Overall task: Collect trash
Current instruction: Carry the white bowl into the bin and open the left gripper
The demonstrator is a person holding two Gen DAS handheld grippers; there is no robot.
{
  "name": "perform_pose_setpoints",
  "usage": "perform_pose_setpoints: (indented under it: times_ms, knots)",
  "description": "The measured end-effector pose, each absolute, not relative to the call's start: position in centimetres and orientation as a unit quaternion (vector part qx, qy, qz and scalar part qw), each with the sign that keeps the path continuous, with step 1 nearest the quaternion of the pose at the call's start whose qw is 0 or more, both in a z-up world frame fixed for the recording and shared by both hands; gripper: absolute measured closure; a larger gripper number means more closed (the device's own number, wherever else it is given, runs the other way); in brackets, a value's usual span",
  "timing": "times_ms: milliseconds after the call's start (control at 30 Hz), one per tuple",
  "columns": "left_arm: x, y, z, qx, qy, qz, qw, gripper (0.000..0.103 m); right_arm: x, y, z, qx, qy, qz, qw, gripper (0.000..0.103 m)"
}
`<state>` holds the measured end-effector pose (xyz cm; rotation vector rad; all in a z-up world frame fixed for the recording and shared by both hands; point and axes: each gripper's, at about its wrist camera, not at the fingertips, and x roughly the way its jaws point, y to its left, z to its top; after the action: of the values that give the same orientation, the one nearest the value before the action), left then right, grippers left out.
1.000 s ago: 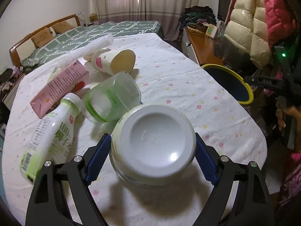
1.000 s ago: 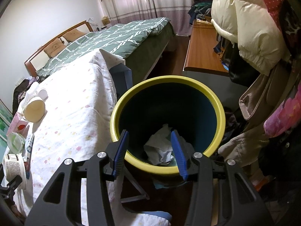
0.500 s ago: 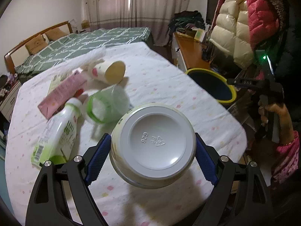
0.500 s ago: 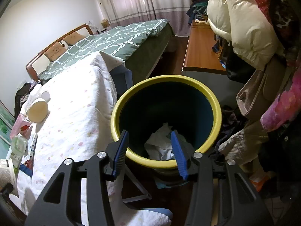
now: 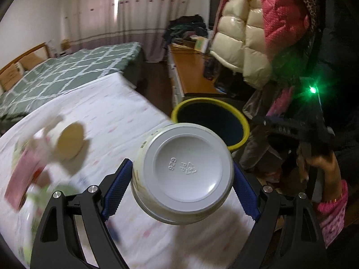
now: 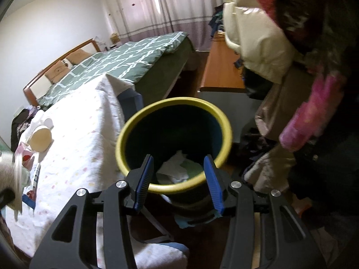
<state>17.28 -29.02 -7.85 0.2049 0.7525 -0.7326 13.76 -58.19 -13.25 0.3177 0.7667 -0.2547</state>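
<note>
My left gripper [image 5: 181, 177] is shut on a white plastic cup [image 5: 182, 174], its round base facing the camera, held in the air above the table edge. The yellow-rimmed dark trash bin [image 5: 211, 121] stands just beyond the cup to the right. In the right wrist view my right gripper [image 6: 178, 179] is open and empty, hovering over the near rim of the bin [image 6: 175, 105], which holds crumpled white paper [image 6: 175, 170]. The held cup shows blurred at the far left of the right wrist view [image 6: 10, 174].
More trash lies on the white dotted tablecloth [image 5: 107, 116]: a paper cup on its side [image 5: 67, 141], a pink carton [image 5: 24, 177] and a green bottle, all blurred. A bed [image 6: 116, 60], a wooden bench [image 6: 222, 71] and hanging coats [image 5: 242, 38] surround the bin.
My left gripper lifted the cup off the table and swung it right toward the bin. My right gripper stayed open over the bin and shifted slightly.
</note>
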Motion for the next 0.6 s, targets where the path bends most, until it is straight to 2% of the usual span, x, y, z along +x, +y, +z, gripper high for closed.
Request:
perform_pose_setpoints:
  times_ms: [300,600]
  knots:
    - [22.6,-39.5,-7.8,0.114,0.362,-0.401,0.834,0.019,11.2,-60.4,-13.9,0.154,0.376,-0.154,0.901,0.058]
    - [27.0,-48.2,-12.0,0.148,0.401,-0.39,0.815,0.018,10.0,-61.8,-15.0,0.168,0.382,-0.168,0.893,0.058]
